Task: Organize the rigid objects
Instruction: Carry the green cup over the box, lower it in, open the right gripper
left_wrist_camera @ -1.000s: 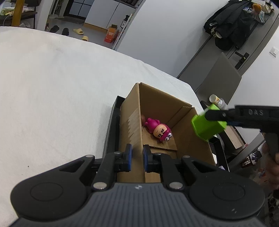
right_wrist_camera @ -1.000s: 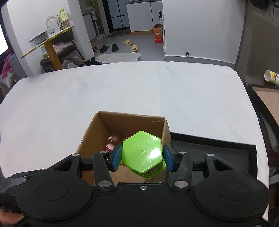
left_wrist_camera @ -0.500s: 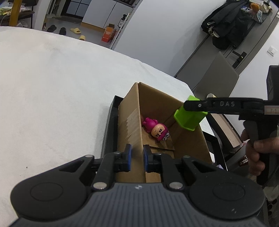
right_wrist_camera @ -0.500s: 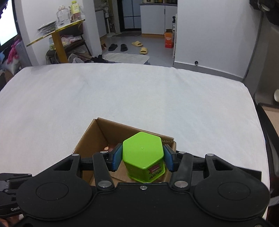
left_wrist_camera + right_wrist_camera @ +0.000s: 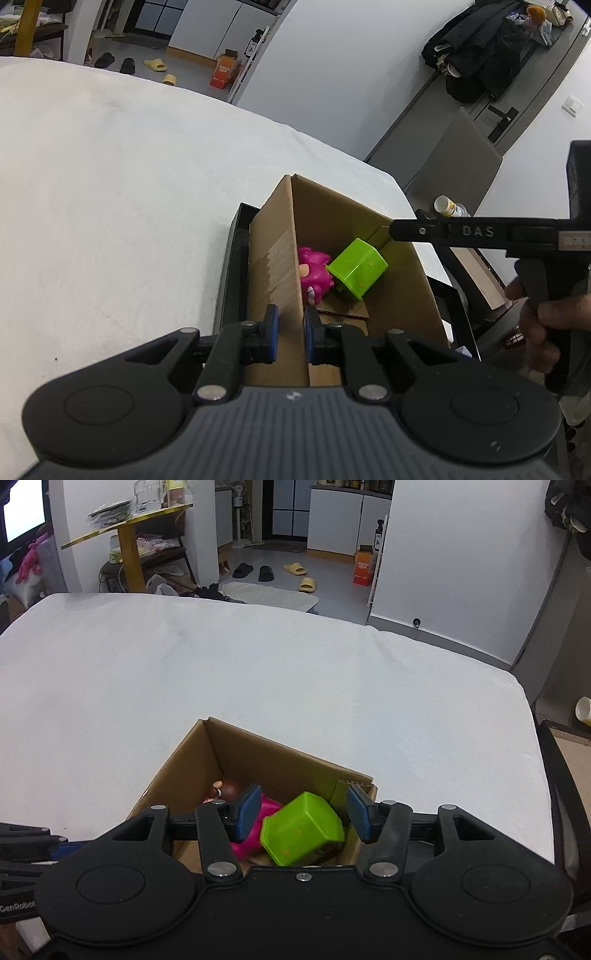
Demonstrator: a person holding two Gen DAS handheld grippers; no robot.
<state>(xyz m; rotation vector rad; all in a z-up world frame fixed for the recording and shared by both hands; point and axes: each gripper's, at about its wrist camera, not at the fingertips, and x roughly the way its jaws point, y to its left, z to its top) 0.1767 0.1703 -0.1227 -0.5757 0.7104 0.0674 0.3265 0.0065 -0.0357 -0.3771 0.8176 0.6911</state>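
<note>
A cardboard box (image 5: 406, 273) stands open on a black tray (image 5: 231, 280). My left gripper (image 5: 290, 332) is shut on the box's near left wall. Inside, a green hexagonal container (image 5: 358, 267) lies tilted against a pink toy figure (image 5: 314, 273). My right gripper (image 5: 303, 815) hovers over the box (image 5: 280, 760) with its jaws opening. Its blue pads stand clear on either side of the green container (image 5: 303, 829) below. The pink toy (image 5: 251, 834) is partly hidden, and a small brown-headed figure (image 5: 229, 788) lies behind it. From the left wrist, the right gripper (image 5: 393, 230) shows side-on above the far wall.
The box sits near the right end of a white-covered table (image 5: 258, 672). A person's hand (image 5: 543, 317) grips the right tool's handle. A paper cup (image 5: 583, 710) stands beyond the table's right edge, beside a dark frame with a brown board.
The right gripper brought the green container over the box and opened. The container dropped in and now leans on the pink toy. The left gripper kept its hold on the wall.
</note>
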